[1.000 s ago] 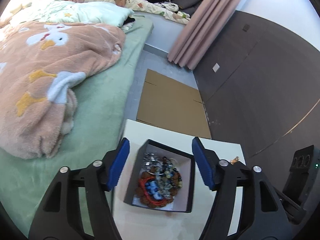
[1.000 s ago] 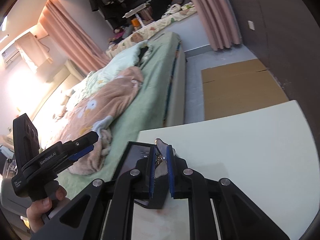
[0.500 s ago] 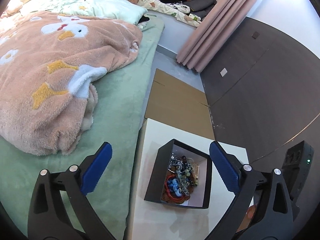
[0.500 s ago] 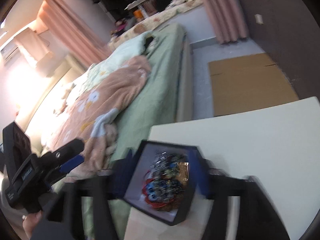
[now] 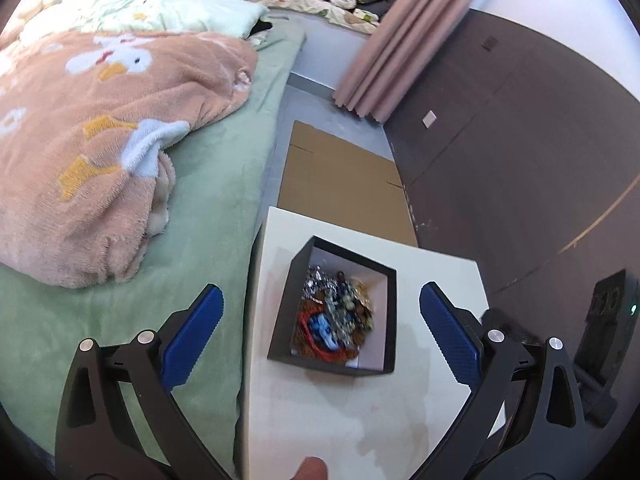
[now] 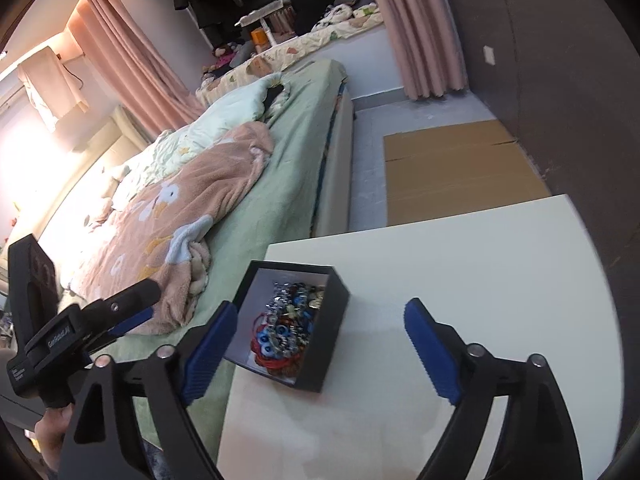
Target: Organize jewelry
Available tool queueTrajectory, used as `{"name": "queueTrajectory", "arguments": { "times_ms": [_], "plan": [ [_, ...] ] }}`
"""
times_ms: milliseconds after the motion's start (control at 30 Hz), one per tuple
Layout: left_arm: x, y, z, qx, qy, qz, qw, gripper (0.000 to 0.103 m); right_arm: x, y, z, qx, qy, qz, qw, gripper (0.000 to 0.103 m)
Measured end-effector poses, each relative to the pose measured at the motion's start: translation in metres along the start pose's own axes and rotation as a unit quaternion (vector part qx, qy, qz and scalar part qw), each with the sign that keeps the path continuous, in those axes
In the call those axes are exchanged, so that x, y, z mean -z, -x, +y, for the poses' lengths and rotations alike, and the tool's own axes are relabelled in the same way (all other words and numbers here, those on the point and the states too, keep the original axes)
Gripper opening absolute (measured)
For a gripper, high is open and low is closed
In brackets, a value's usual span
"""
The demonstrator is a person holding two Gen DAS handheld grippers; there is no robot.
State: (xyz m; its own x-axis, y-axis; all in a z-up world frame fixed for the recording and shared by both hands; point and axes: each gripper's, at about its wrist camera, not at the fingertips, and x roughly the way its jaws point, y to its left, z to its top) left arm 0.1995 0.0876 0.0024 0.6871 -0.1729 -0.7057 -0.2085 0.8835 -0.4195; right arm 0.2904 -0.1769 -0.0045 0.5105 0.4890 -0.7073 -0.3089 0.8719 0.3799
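A black open box (image 5: pixel 389 312) stands on the white table (image 5: pixel 320 420), near its left edge. Inside lies a tangle of jewelry (image 5: pixel 334 320): beads, a red bracelet, silver and gold pieces. In the right wrist view the box (image 6: pixel 324 344) and jewelry (image 6: pixel 286 332) sit left of centre. My left gripper (image 5: pixel 320 336) is wide open and empty, held above the box. My right gripper (image 6: pixel 320 350) is wide open and empty, also above the box. The left gripper's body (image 6: pixel 64 340) shows at the left of the right wrist view.
A bed with a green sheet (image 5: pixel 208 208) and a peach blanket (image 5: pixel 92 136) runs along the table's left side. Flat cardboard (image 5: pixel 344 184) lies on the floor beyond the table. A dark wall (image 5: pixel 520 140) stands at the right, pink curtains (image 6: pixel 424 28) behind.
My right gripper was shut on a small piece of jewelry over the box; it has opened wide and is empty. My left gripper has opened wider and pulled back from the box.
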Motion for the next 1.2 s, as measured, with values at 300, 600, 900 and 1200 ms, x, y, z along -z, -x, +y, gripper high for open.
{"name": "queueTrajectory", "arguments": {
  "times_ms": [300,600,900,1200],
  "plan": [
    [0.023,0.053,-0.035,0.004,-0.059,-0.017,0.9981,0.098,0.02,0.069,-0.012,0.041,0.015,-0.008,0.999,0.095],
    [0.051,0.107,-0.059,0.015,-0.097,-0.029,0.9947,0.098,0.045,0.135,-0.011,0.066,0.012,-0.026,0.997,0.095],
    [0.079,0.163,-0.072,-0.01,-0.128,-0.059,0.99,0.098,0.073,0.195,0.002,0.087,0.04,-0.046,0.994,0.095],
    [0.094,0.218,-0.081,-0.014,-0.155,-0.097,0.983,0.098,0.095,0.242,0.018,0.106,0.06,-0.066,0.99,0.095]
  ]
}}
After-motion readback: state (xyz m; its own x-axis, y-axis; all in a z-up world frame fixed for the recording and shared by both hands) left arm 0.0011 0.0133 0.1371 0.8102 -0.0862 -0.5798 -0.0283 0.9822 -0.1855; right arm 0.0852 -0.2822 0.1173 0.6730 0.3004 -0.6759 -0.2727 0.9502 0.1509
